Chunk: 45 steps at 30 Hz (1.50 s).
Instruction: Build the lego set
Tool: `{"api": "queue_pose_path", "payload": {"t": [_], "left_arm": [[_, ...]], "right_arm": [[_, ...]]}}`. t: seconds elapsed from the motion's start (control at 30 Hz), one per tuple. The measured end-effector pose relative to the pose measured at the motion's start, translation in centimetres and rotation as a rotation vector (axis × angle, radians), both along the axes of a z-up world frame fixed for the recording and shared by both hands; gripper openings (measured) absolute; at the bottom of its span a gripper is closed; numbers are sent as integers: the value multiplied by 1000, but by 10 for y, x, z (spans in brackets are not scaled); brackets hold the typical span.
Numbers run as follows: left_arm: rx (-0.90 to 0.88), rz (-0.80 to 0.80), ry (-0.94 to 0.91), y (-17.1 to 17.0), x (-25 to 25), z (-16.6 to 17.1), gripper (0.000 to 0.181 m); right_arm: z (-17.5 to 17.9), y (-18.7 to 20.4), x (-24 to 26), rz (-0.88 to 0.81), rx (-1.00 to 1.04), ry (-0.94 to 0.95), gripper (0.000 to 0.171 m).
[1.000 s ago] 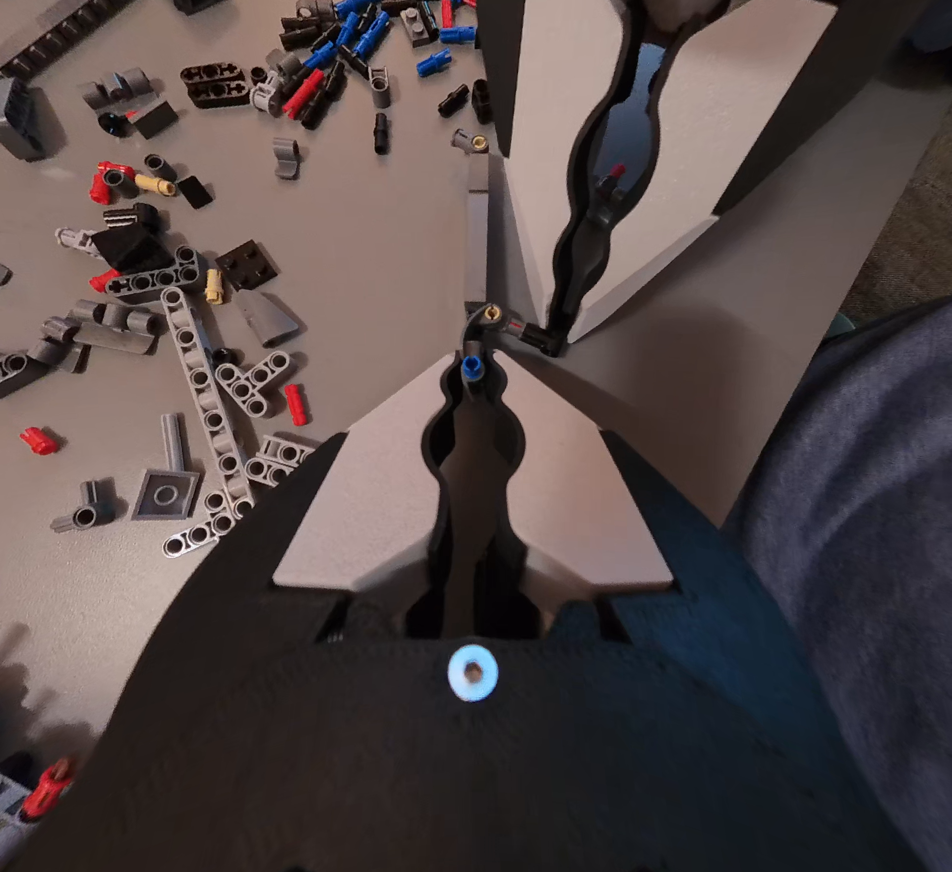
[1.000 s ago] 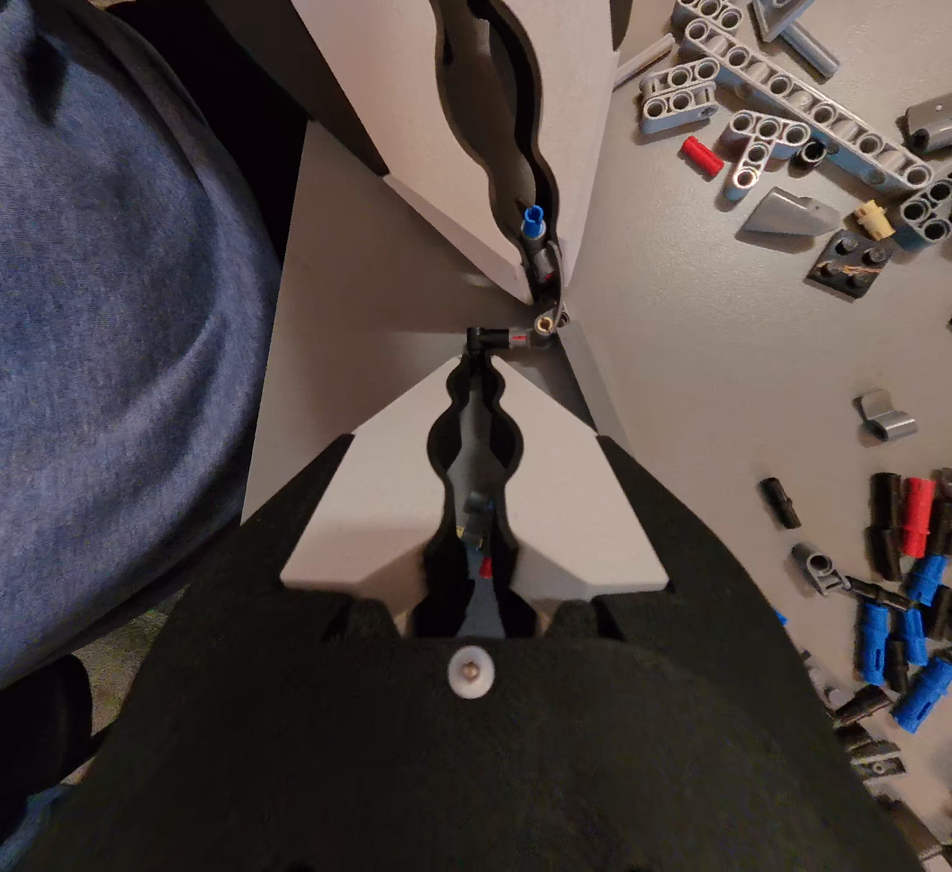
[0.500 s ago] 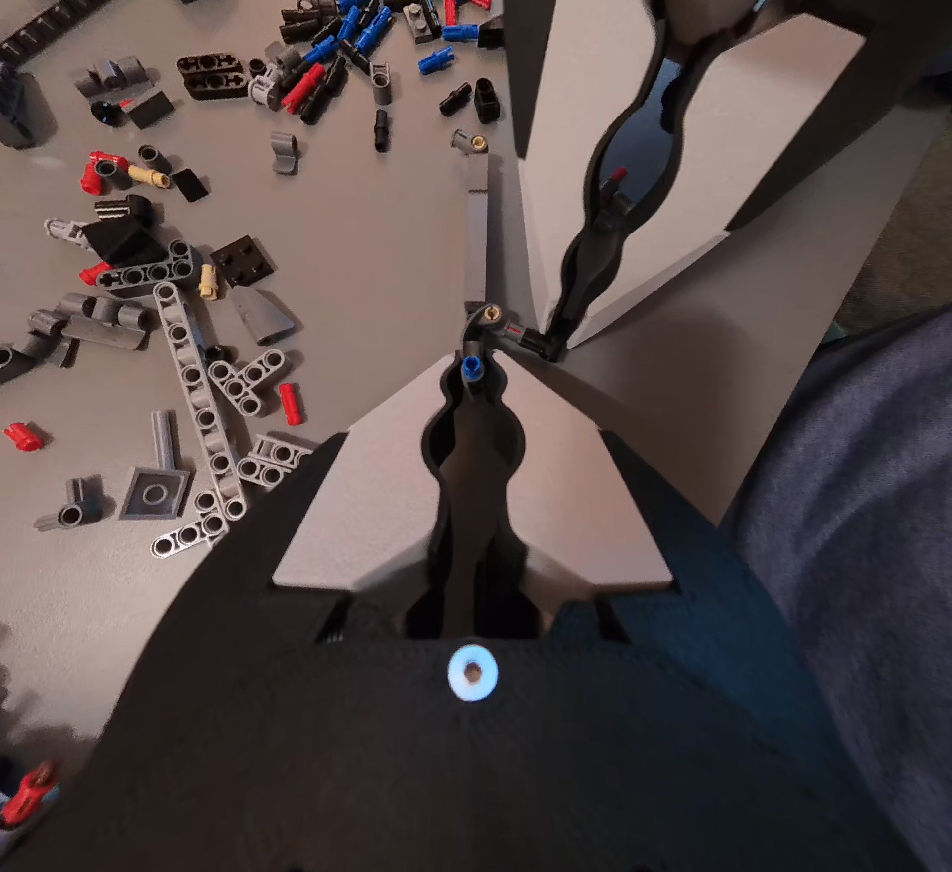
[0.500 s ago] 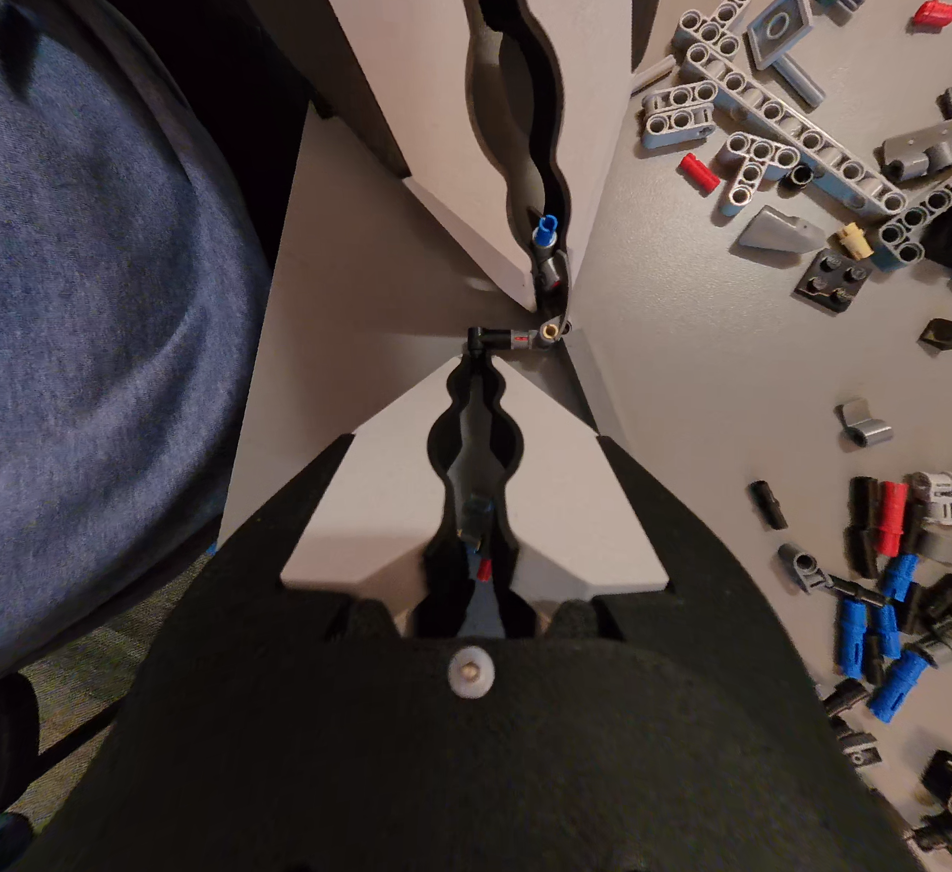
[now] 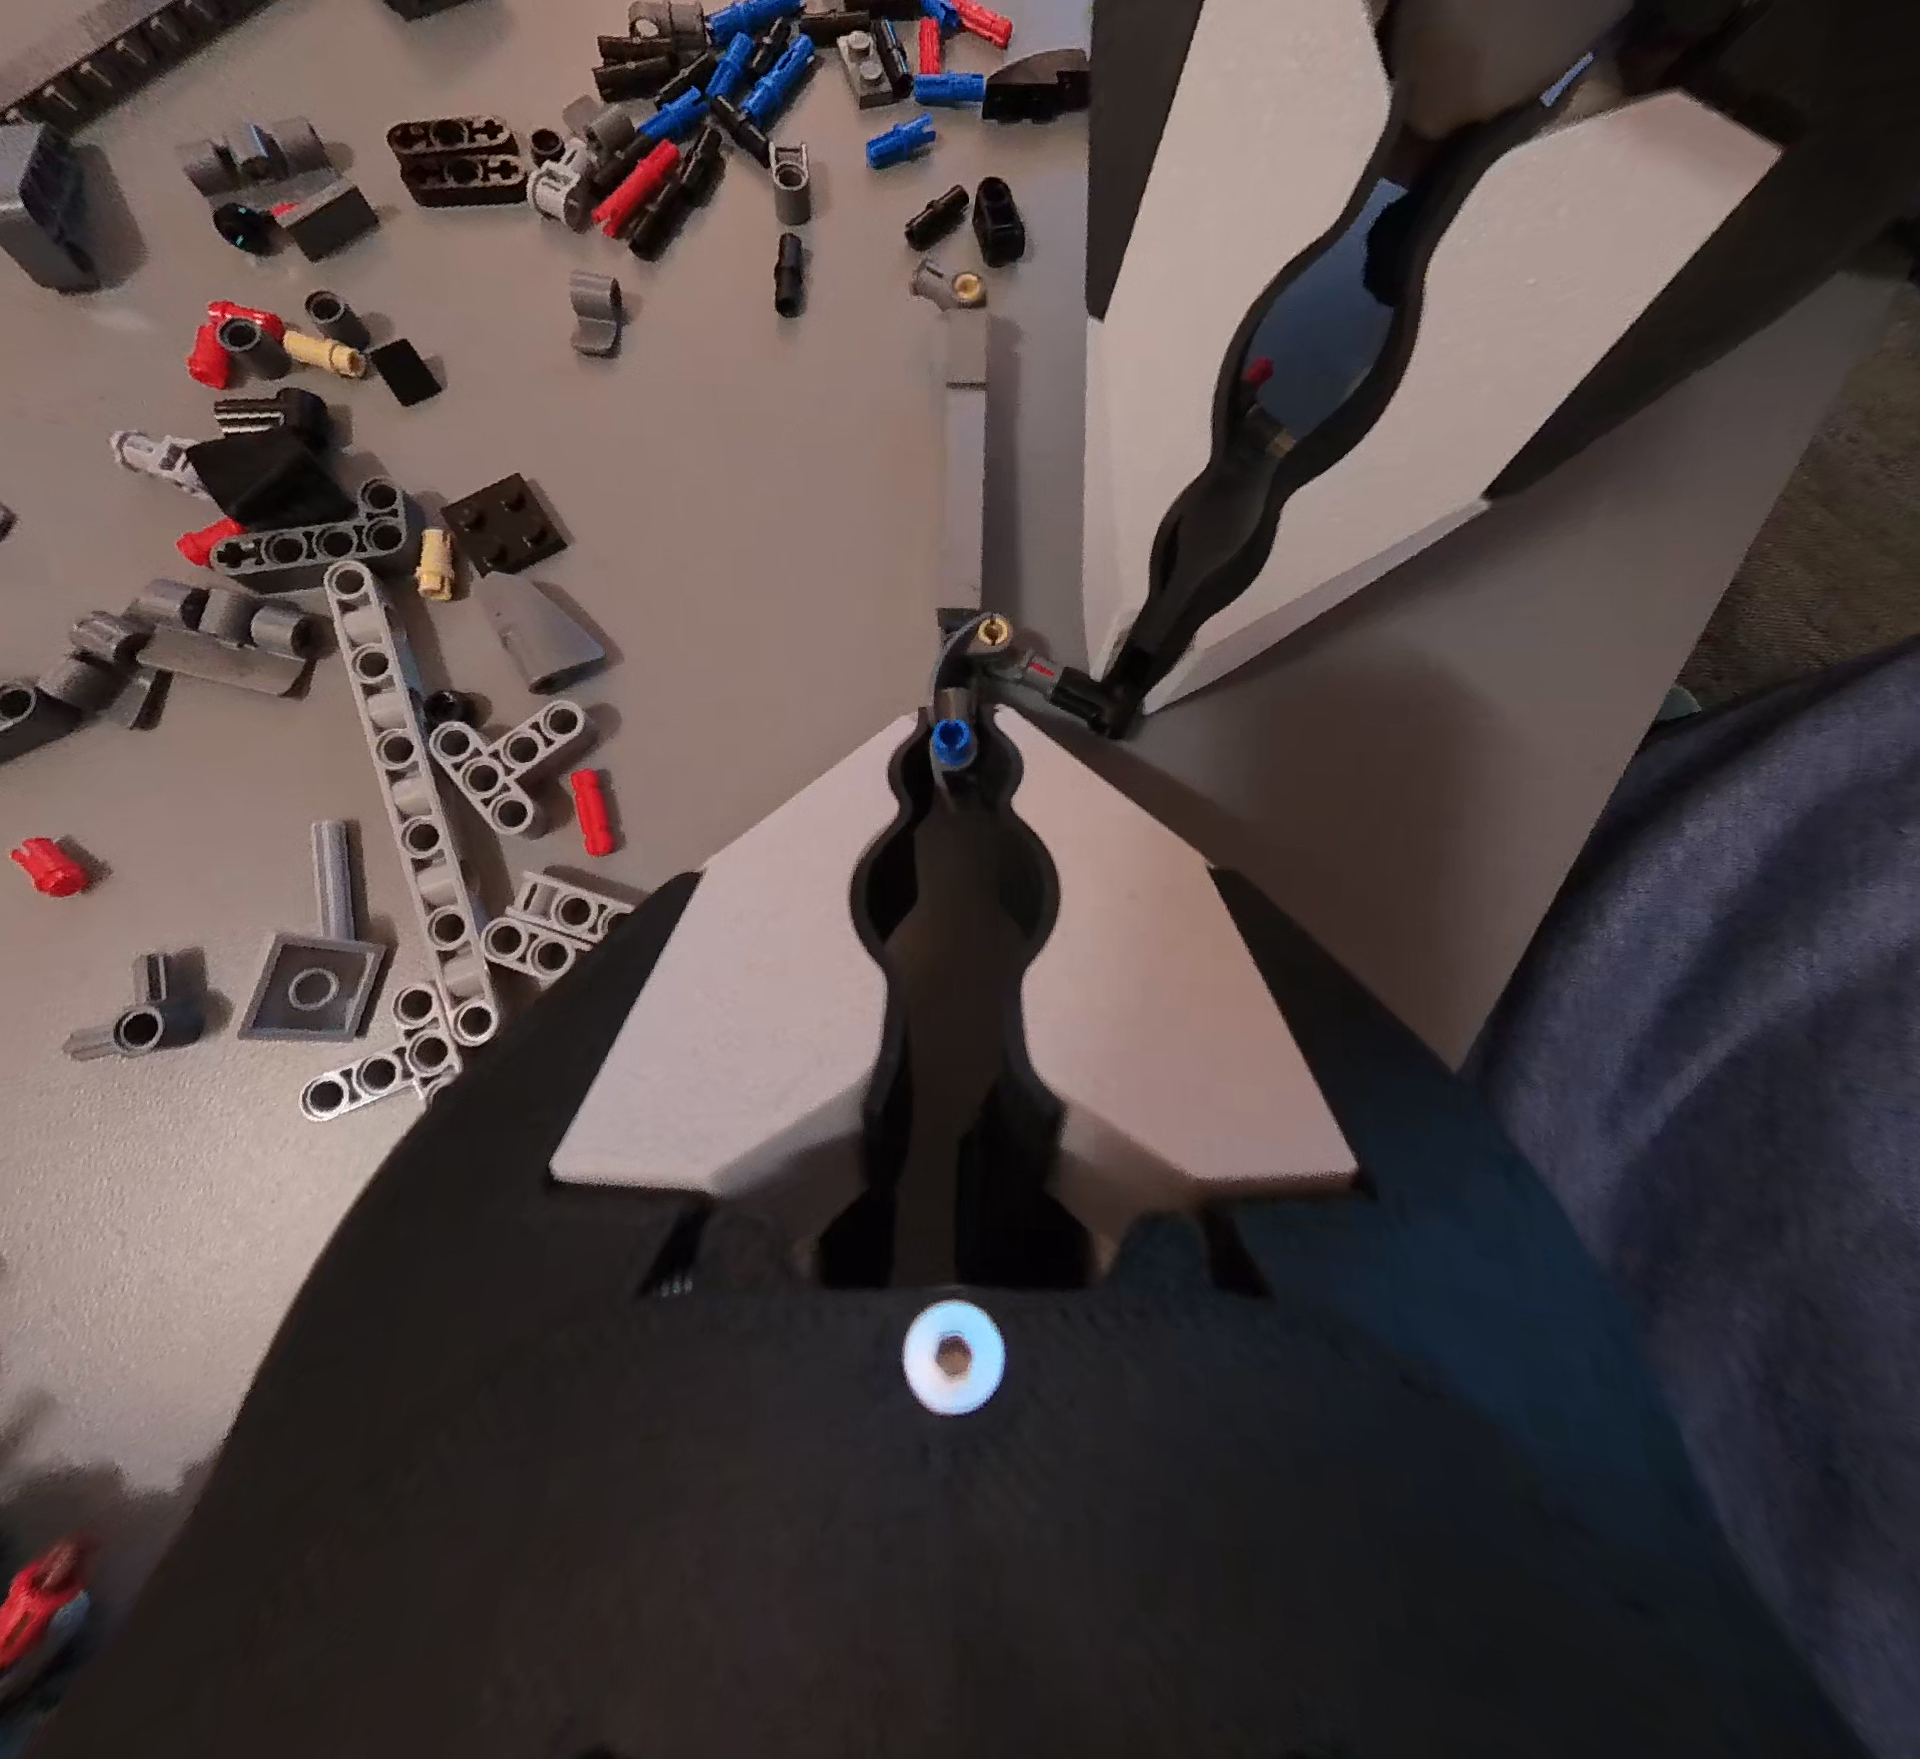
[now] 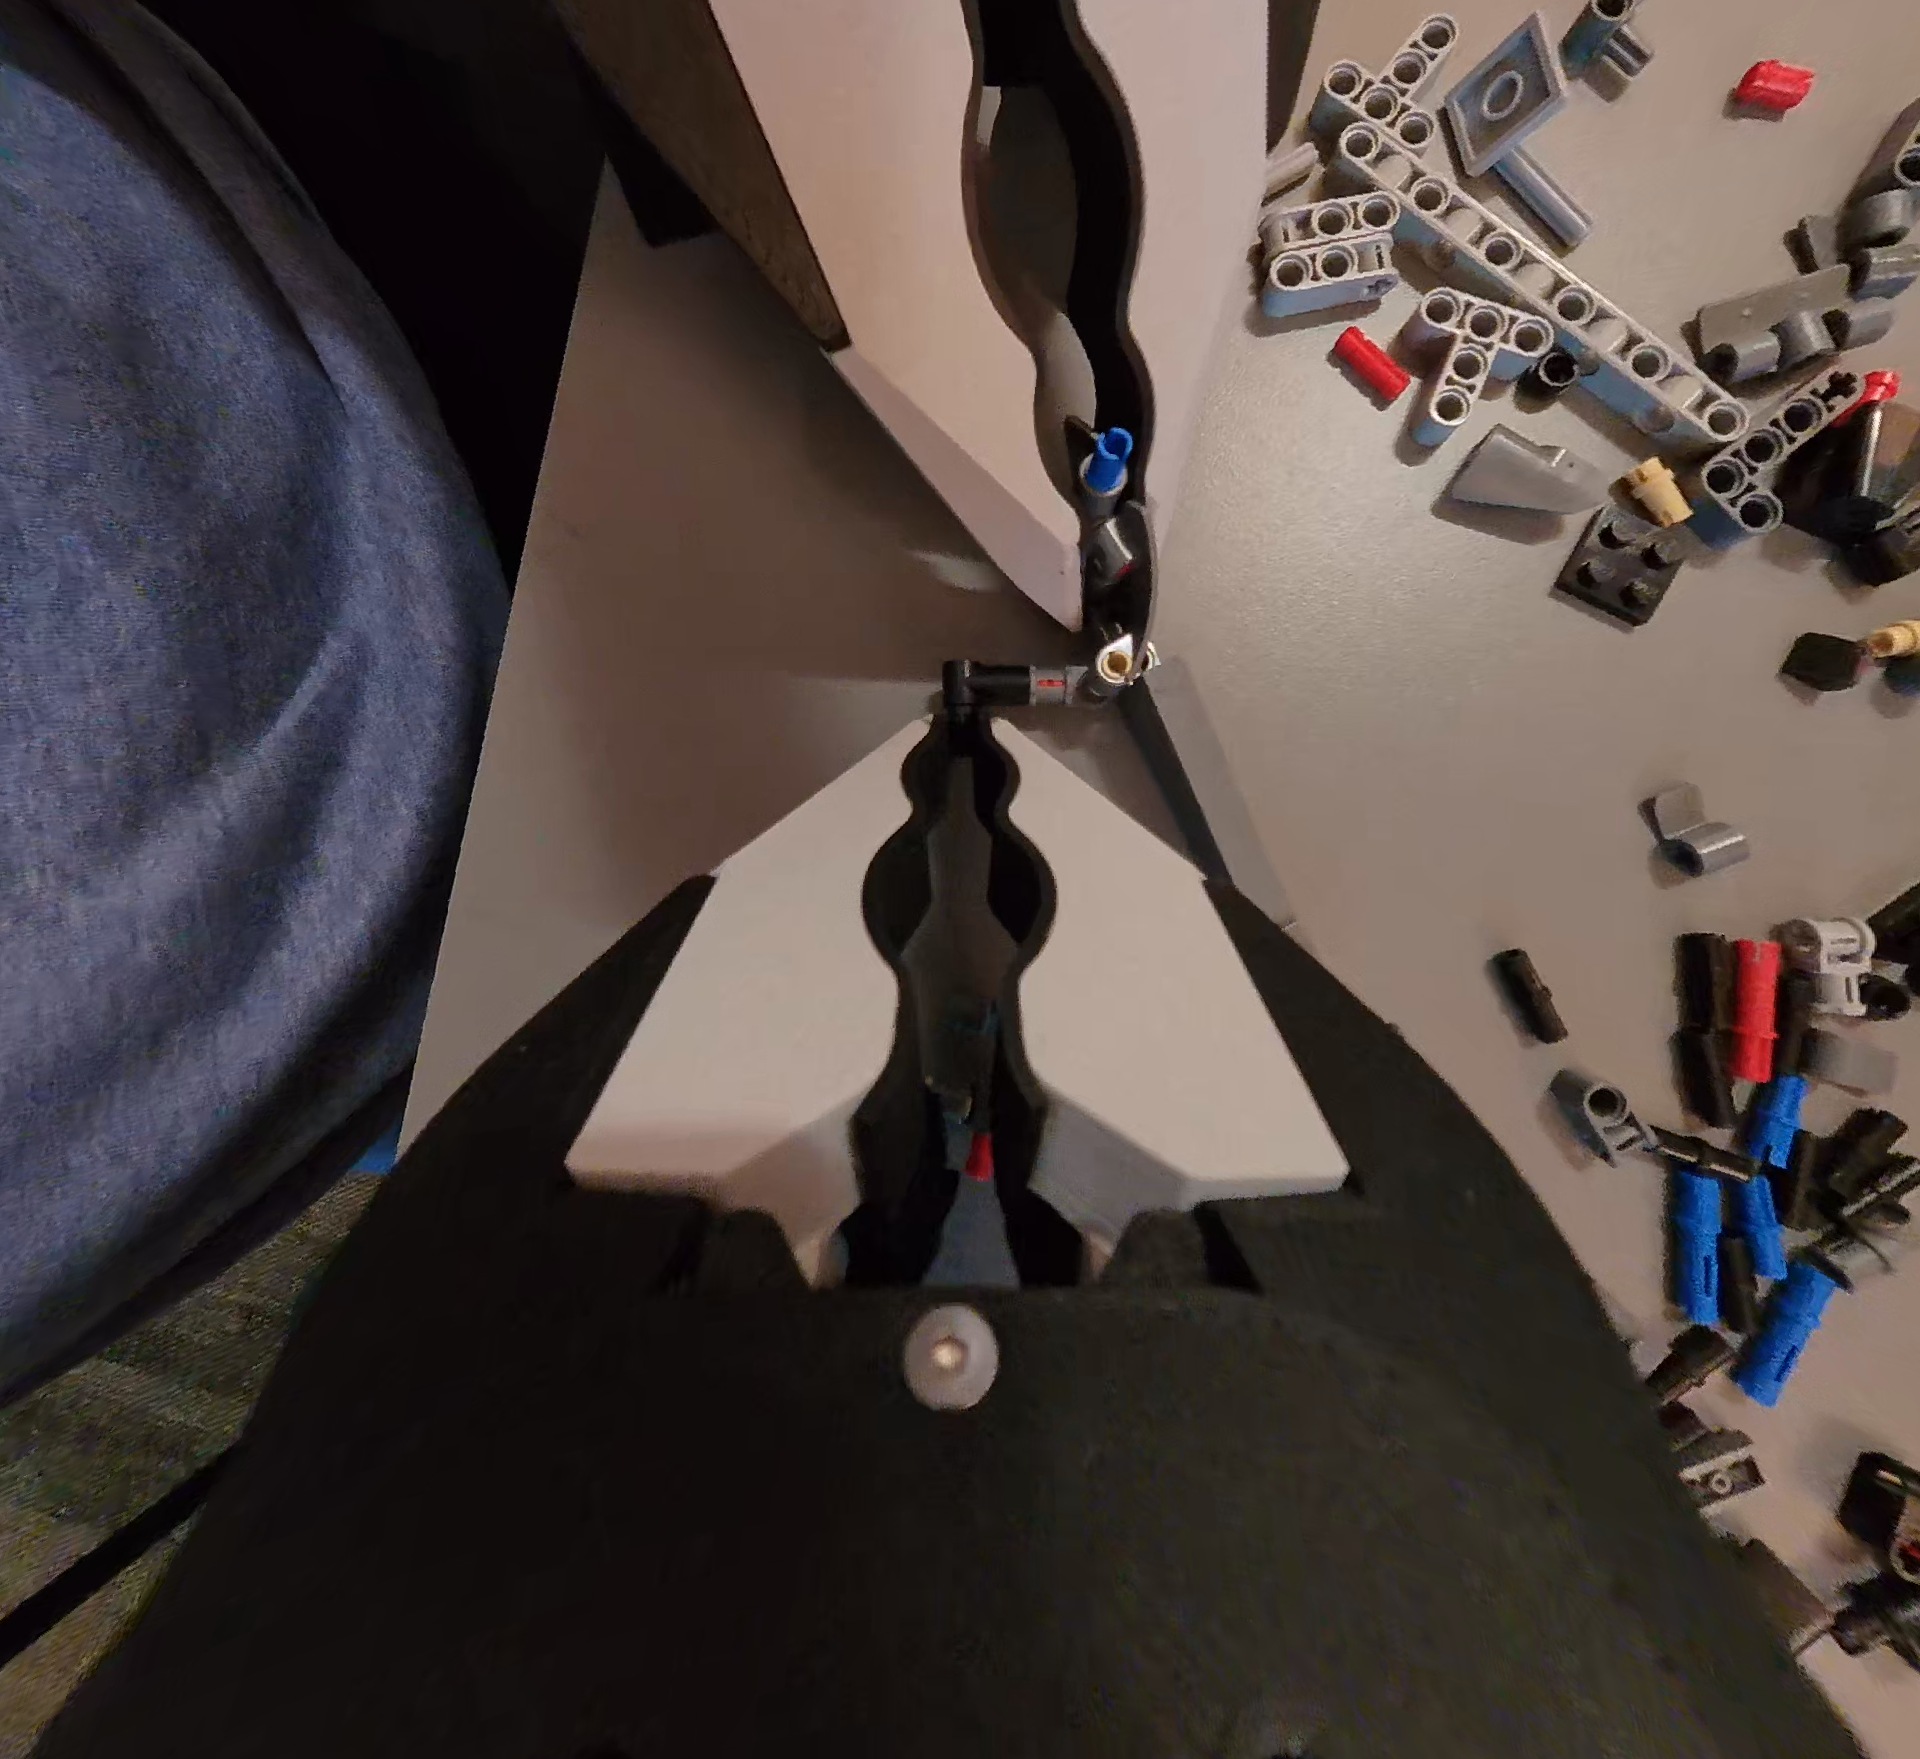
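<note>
A small lego assembly (image 5: 1013, 665) hangs between both grippers above the grey table (image 5: 727, 483). It is a grey connector with a tan pin, a short grey axle and a black elbow (image 6: 961, 675). My left gripper (image 5: 954, 730) is shut on the end with a blue pin (image 5: 951, 741). My right gripper (image 6: 961, 722) is shut on the black elbow end, and a dark rod with a red tip (image 6: 977, 1153) runs back between its fingers. Each gripper shows in the other's view: the right (image 5: 1117, 712), the left (image 6: 1114, 613). The two sets of tips almost touch.
Loose pieces lie spread over the table: a long light grey beam (image 5: 410, 795) (image 6: 1538, 286), a heap of blue, black and red pins (image 5: 727, 78) (image 6: 1756, 1242), a black square plate (image 5: 506, 525). A person's blue garment (image 5: 1714, 1138) (image 6: 208, 670) is beyond the table edge. Only a small space, under 4 cm, lies between the two pairs of fingers.
Both grippers stay shut on the assembly. The pair has drifted a little over the table, and the right gripper has swung slightly outward. The loose pieces have not moved.
</note>
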<state>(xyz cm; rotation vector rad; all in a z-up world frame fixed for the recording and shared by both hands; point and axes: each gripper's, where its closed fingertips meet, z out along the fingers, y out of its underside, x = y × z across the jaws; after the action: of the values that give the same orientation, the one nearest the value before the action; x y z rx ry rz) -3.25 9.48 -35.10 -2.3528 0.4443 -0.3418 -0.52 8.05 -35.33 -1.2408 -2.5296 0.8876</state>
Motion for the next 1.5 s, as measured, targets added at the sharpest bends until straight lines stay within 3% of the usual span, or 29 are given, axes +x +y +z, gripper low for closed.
{"api": "queue_pose_path", "payload": {"t": [0.27,0.9,1.5], "left_arm": [[7,24,-14,3,-4,2,6],[13,-57,45,2,-4,3,6],[58,10,-16,9,-13,10,5]], "right_arm": [[1,1,-6,-63,7,27,2],[0,2,-5,-1,48,63,2],[0,4,-6,-7,38,74,2]]}}
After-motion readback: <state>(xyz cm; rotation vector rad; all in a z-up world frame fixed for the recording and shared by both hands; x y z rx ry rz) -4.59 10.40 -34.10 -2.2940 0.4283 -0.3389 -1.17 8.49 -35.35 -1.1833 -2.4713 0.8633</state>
